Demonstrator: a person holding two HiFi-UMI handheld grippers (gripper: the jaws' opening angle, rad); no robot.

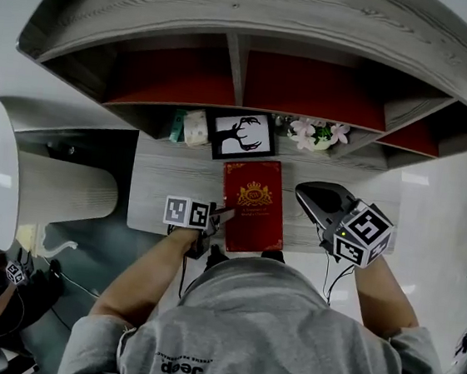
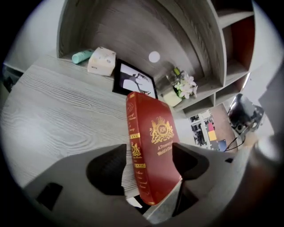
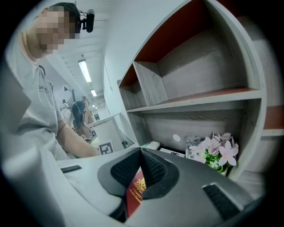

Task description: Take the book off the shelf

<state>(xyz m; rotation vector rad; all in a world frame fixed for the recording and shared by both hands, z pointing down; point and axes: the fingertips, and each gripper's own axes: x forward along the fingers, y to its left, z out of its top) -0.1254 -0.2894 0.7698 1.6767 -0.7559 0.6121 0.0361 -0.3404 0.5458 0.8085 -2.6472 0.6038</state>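
on the desk, not the shelf: book looks down, task near done

centre of the head view: red book [image 1: 252, 205] lies flat, cover up, on the grey desk [image 1: 163, 178], below the shelf [image 1: 236, 15]. i judge the take-off itself done. what's left, by my read, is only letting go and backing out.

my left tongs [image 2: 151, 165] are spread wide around the book's near corner. the spine side shows a gap to the pad, so nothing is gripped. my right tongs [image 3: 141, 153] have the tips closed together and hold nothing; the red cover only shows beyond them. in the head view they sit just beside the book's right edge.

edges: the book's near end is at the desk's front edge, maybe a touch over it, can't tell for sure. a nudge toward me could tip it, i'd guess. the picture frame [image 1: 243, 135] stands just past the far end, with the flowers [image 1: 315, 134] at its right. bare desk lies at frame left of the book, roomiest way out.
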